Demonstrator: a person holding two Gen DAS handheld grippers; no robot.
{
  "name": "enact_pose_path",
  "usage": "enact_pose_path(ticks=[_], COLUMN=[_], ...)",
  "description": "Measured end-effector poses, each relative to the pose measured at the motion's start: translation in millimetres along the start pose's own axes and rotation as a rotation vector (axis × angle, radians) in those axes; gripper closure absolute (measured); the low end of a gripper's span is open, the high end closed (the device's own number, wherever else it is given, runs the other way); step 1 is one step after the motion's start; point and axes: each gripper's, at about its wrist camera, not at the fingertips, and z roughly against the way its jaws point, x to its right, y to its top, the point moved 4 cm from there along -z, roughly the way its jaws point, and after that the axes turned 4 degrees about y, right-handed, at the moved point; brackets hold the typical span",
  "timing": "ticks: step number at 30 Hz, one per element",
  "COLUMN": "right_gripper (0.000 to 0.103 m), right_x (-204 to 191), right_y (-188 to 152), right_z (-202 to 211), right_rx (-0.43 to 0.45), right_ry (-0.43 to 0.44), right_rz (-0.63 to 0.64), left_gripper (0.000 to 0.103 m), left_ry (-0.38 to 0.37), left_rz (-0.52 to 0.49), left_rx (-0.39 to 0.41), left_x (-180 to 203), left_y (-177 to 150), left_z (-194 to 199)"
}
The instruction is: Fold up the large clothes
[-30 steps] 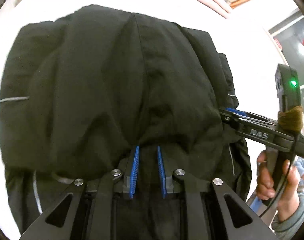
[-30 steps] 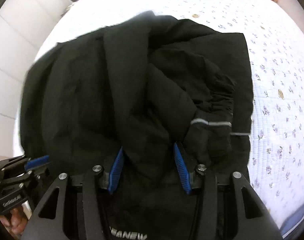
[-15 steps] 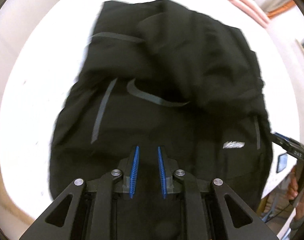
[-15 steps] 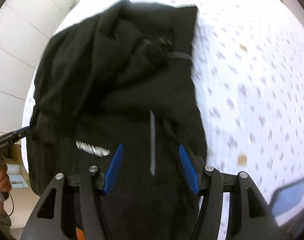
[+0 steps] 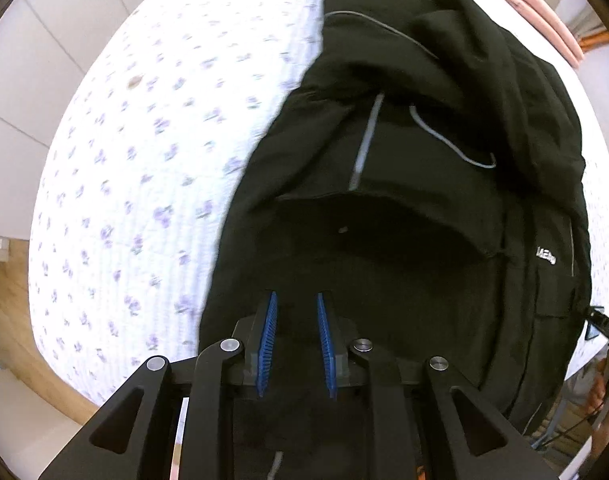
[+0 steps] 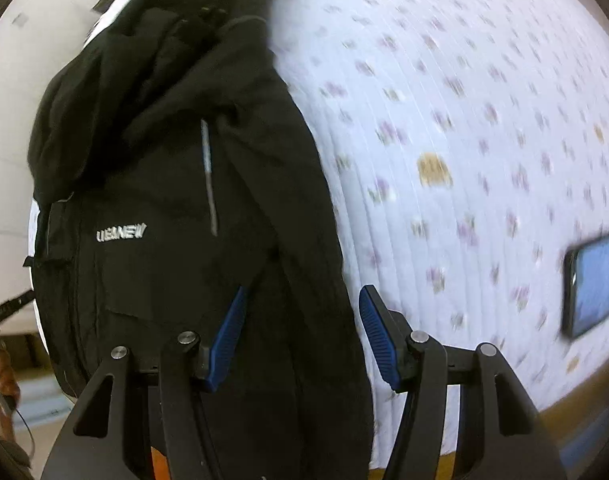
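Note:
A large black jacket (image 5: 404, 200) with grey reflective strips and a white chest logo lies bunched on a flowered bedspread (image 5: 144, 160). My left gripper (image 5: 294, 312) is narrowed onto the jacket's near hem, with black cloth between its blue pads. In the right wrist view the jacket (image 6: 164, 200) hangs along the left side. My right gripper (image 6: 302, 300) stands wide open over the jacket's right edge, with cloth lying loose between the jaws. The right gripper's tip (image 5: 602, 326) peeks in at the left view's right edge.
A phone with a lit blue screen (image 6: 596, 280) lies on the bedspread (image 6: 464, 140) to the right. Pink folded bedding (image 5: 544, 12) sits at the far edge. White cupboard doors (image 5: 32, 60) and wooden floor (image 5: 8, 320) border the bed.
The jacket has been swung down and spread out on the bed, showing its logo side. Both views have pulled back towards the bed's near edge. The right jaws have opened wider.

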Motion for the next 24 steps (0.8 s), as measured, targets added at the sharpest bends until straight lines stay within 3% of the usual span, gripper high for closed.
enact_pose_path(ticks=[5,13,17,20,24], right_gripper=[0.041,0.041,0.041,0.041,0.041], right_x=[9,3,11,25,40], right_y=[-28,-70,-95,-122,-149], right_z=[-3,-4,-1,1,13], right_rx=[0.033,0.159,0.205,0.217,0.235], right_ry=[-0.008,-0.052,-0.033,0.03,0.052], right_rz=[-0.041,0.044,0.014,-0.07,-0.1], left_gripper=[0.082,0.081,0.064,0.06,0.057], left_ry=[-0.035,-0.094,-0.174,-0.11,-0.124], left_rz=[0.031,0.002,-0.06,-0.118,-0.123], left_rx=[0.02,0.129,0.129,0.184,0.198], left_x=[-40,-88,-89,-88,-97], left_y=[-12,-49,-89,-116,-140], left_z=[-6,-13,-15,-10,4])
